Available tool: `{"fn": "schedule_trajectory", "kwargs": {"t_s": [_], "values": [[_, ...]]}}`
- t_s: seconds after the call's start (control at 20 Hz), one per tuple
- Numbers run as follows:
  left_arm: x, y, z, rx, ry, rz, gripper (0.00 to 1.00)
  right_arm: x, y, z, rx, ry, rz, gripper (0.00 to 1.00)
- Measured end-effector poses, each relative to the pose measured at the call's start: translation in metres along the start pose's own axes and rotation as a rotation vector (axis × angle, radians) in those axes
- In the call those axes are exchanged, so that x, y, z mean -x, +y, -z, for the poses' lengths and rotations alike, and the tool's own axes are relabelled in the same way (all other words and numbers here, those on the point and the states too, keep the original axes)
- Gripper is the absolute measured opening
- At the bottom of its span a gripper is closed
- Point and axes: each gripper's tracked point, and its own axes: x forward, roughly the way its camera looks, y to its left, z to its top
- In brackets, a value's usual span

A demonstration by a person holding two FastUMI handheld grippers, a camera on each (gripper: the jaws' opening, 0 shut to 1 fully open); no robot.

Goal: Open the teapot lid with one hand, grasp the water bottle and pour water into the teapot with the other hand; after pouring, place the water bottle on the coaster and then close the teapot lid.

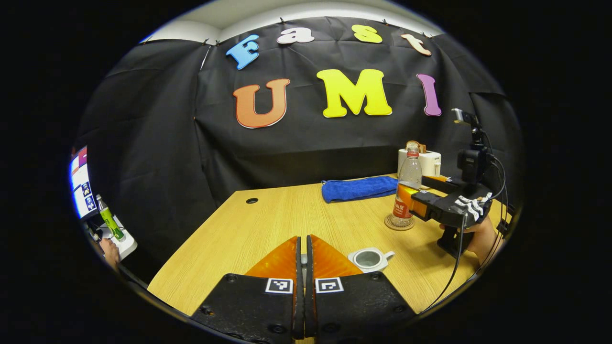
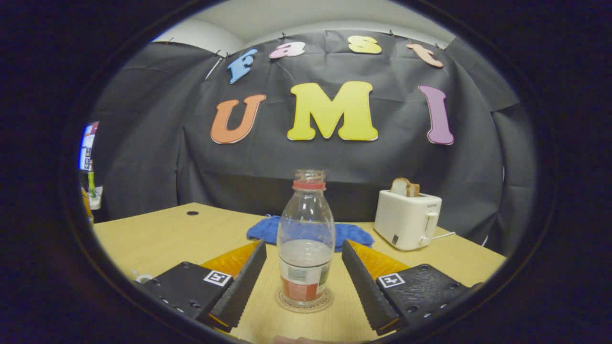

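The left gripper (image 1: 301,248) has its fingers drawn together until only a thin slit parts them, and something small and pale sits in that slit near the tips; it may be the teapot lid, but too little of it shows to tell, so I cannot say whether the fingers press on anything. Just to the right of those tips the teapot (image 1: 369,259) stands open-mouthed near the desk's (image 1: 267,215) front edge, its lower body cut off behind the gripper. In the right gripper view the teapot is only a pale sliver (image 2: 142,277) at the left, hidden behind the gripper's body. The right gripper (image 2: 304,270) stands wide open with the water bottle (image 2: 306,239) between its fingers, a gap showing on either side, neither finger touching it. The bottle stands upright and uncapped on the coaster (image 2: 304,302), holding some water, toward the desk's right side. In the left gripper view the right gripper (image 1: 420,203) partly covers the bottle's label, and the hand (image 1: 480,236) holding it is cut off at the rim. A blue cloth (image 2: 267,229) lies behind the bottle toward the back edge; a white toaster (image 2: 406,220) with bread sits in the back right corner. The desk's left half is bare wood up to a cable hole (image 1: 252,200) near the back left corner.
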Motion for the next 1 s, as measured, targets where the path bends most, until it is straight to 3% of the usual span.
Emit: {"fn": "schedule_trajectory", "kwargs": {"t_s": [0.2, 0.65, 0.7, 0.75, 0.8, 1.0], "values": [[0.002, -0.012, -0.006, 0.022, -0.021, 0.022, 0.03, 0.040, -0.004, -0.015, 0.026, -0.029, -0.013, 0.95], [-0.007, -0.073, -0.016, 0.126, -0.081, 0.139, 0.04, 0.125, -0.052, -0.036, 0.067, -0.100, 0.061, 0.95], [-0.009, -0.082, -0.014, 0.125, -0.080, 0.153, 0.04, 0.130, -0.053, -0.033, 0.060, -0.096, 0.051, 0.98], [-0.012, -0.089, -0.010, 0.120, -0.082, 0.153, 0.04, 0.135, -0.055, -0.030, 0.056, -0.088, 0.045, 0.92], [-0.017, -0.093, -0.007, 0.113, -0.078, 0.145, 0.04, 0.139, -0.060, -0.029, 0.058, -0.079, 0.040, 0.98], [-0.033, -0.110, 0.005, 0.075, -0.074, 0.139, 0.04, 0.150, -0.077, -0.039, 0.032, -0.083, 0.015, 0.99]]}}
